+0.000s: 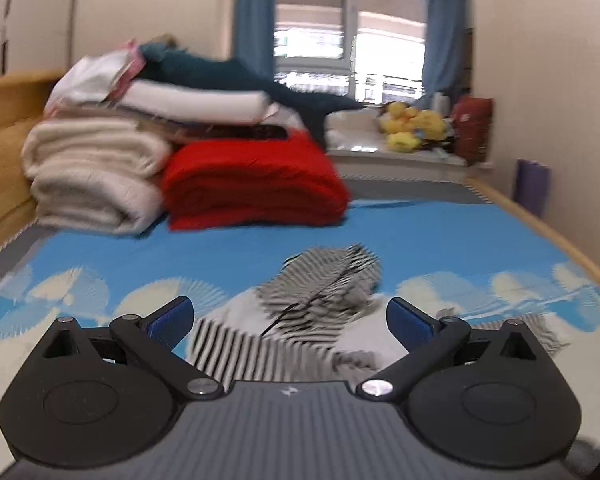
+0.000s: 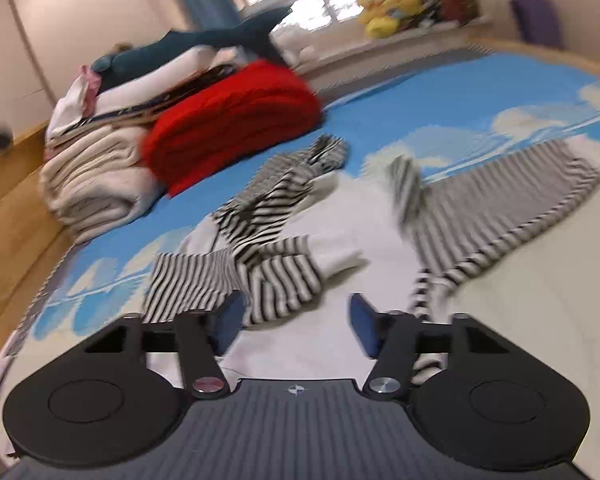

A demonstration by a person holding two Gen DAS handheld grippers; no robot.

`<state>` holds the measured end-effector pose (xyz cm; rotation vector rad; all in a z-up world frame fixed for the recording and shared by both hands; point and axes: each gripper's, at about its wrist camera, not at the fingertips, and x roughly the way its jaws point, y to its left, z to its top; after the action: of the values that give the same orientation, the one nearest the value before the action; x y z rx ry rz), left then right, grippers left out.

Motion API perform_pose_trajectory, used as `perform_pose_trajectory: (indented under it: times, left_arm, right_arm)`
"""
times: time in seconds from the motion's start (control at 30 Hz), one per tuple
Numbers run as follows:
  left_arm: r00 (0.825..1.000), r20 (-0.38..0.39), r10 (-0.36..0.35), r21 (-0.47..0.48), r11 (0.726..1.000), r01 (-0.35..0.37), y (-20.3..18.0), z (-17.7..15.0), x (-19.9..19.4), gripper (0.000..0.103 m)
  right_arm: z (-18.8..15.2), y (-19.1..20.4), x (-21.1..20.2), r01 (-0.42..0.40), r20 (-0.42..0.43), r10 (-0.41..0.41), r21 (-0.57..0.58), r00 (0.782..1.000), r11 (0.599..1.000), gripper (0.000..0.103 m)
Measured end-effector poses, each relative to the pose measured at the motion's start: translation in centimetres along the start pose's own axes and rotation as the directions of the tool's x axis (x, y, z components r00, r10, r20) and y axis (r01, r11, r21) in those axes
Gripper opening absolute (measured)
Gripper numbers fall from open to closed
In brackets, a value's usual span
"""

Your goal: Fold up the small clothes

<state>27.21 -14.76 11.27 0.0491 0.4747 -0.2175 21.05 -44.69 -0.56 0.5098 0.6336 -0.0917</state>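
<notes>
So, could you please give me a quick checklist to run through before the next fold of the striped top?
1. Left gripper empty, fingers apart: ok.
2. Right gripper empty, fingers apart: ok.
3. Striped top flat: not ok, bunched and crumpled.
4. Sleeve spread on the sheet: ok.
5. Red blanket clear of the top: ok.
6. Picture sharpness: not ok, both views blurred.

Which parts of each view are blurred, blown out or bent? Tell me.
Left wrist view: the striped garment smears into jagged streaks, the window is blown out, the bed's edge curves. Right wrist view: the whole scene tilts, the red blanket and striped garment are motion-blurred, while the right gripper stays sharp.
</notes>
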Motion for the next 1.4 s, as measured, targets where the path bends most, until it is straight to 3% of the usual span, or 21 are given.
perform_pose_trajectory:
  times: [0.1,0.17,0.27,0.33,0.37,0.4,0.43,0.53,0.57,0.63,0.7,0.77,0.8,0.83,0.9,1.0,1.1,1.17,1.27,1.33,1.4]
  left_arm:
    - [0.998,-0.043,0.037,-0.053,0.998,-0.04,3.1,-2.8,4.2,0.103]
    - [0.994,-0.089,0.069,-0.084,0.994,-0.076,5.2,-4.6,7.1,0.103]
    - [0.981,-0.166,0.1,-0.12,0.985,-0.12,8.6,-7.3,10.8,0.103]
    - [0.975,-0.182,0.127,-0.133,0.979,-0.152,10.8,-9.2,12.7,0.103]
    - [0.97,-0.193,0.148,-0.131,0.976,-0.175,11.6,-10.0,13.7,0.103]
    - [0.956,-0.232,0.181,-0.121,0.97,-0.213,12.3,-10.4,15.0,0.103]
    - [0.945,-0.263,0.197,-0.117,0.965,-0.234,12.9,-10.5,16.0,0.103]
    - [0.936,-0.25,0.247,-0.139,0.948,-0.288,14.3,-10.2,17.8,0.103]
    - [0.931,-0.252,0.265,-0.142,0.941,-0.307,14.7,-10.1,18.2,0.103]
    - [0.923,-0.266,0.279,-0.161,0.931,-0.328,15.5,-10.0,18.7,0.103]
    - [0.908,-0.29,0.304,-0.16,0.919,-0.359,15.8,-10.1,18.9,0.103]
    - [0.89,-0.31,0.334,-0.132,0.912,-0.388,15.8,-10.4,19.2,0.103]
    - [0.882,-0.315,0.351,-0.115,0.908,-0.402,15.6,-10.5,19.2,0.103]
    - [0.875,-0.317,0.365,-0.1,0.905,-0.414,15.6,-10.6,19.3,0.103]
    - [0.875,-0.316,0.367,-0.091,0.906,-0.413,15.4,-10.7,19.4,0.103]
    - [0.889,-0.306,0.34,-0.076,0.922,-0.379,14.6,-10.8,19.5,0.103]
    - [0.893,-0.299,0.337,-0.029,0.932,-0.362,13.5,-11.0,19.7,0.103]
    - [0.894,-0.292,0.339,0.002,0.935,-0.354,12.9,-11.2,19.7,0.103]
    - [0.899,-0.28,0.338,0.024,0.938,-0.345,12.2,-11.4,19.6,0.103]
    - [0.902,-0.279,0.33,0.035,0.942,-0.334,11.7,-11.5,19.7,0.103]
    - [0.903,-0.277,0.329,0.052,0.943,-0.328,11.3,-11.7,19.8,0.103]
  right_arm:
    - [2.7,-0.8,5.0,0.05,-0.049,-0.048,0.046,0.998,0.998,0.056]
    - [4.1,-1.6,9.5,0.122,-0.095,-0.113,0.095,0.989,0.988,0.064]
    - [4.9,-2.3,16.5,0.203,-0.207,-0.174,0.13,0.963,0.971,0.07]
    - [4.6,-2.4,20.2,0.241,-0.309,-0.192,0.13,0.931,0.962,0.07]
    - [4.6,-1.7,21.1,0.259,-0.307,-0.218,0.101,0.927,0.961,0.068]
    - [4.8,-0.5,21.1,0.257,-0.266,-0.236,0.045,0.935,0.965,0.051]
    - [5.1,0.7,21.1,0.228,-0.242,-0.223,-0.009,0.944,0.974,0.006]
    - [7.2,3.2,17.8,0.132,-0.063,-0.135,-0.039,0.989,0.99,0.006]
    - [7.7,3.6,16.3,0.119,0.012,-0.118,-0.054,0.993,0.991,0.006]
    - [7.9,2.8,14.9,0.146,0.087,-0.14,-0.065,0.986,0.987,0.006]
    - [7.0,0.3,16.1,0.232,0.049,-0.231,-0.039,0.972,0.972,0.006]
    - [4.8,-2.6,19.4,0.282,-0.117,-0.288,-0.064,0.951,0.957,0.008]
    - [3.8,-3.3,20.1,0.293,-0.141,-0.302,-0.081,0.943,0.953,0.009]
    - [3.0,-3.1,19.3,0.278,-0.061,-0.287,-0.127,0.956,0.952,0.01]
    - [2.6,-2.5,18.2,0.27,-0.062,-0.284,-0.177,0.957,0.946,0.012]
    - [3.1,-3.0,16.0,0.213,-0.088,-0.223,-0.11,0.971,0.971,0.017]
    - [4.3,-4.2,13.5,0.216,-0.072,-0.217,-0.031,0.973,0.976,0.046]
    - [5.0,-4.3,11.9,0.299,-0.047,-0.301,-0.042,0.953,0.953,0.065]
    - [4.9,-3.7,10.5,0.428,-0.023,-0.434,-0.131,0.9,0.894,0.066]
    - [4.8,-3.3,9.7,0.46,-0.003,-0.467,-0.162,0.884,0.873,0.066]
    - [4.6,-3.0,9.1,0.46,0.009,-0.465,-0.176,0.885,0.871,0.066]
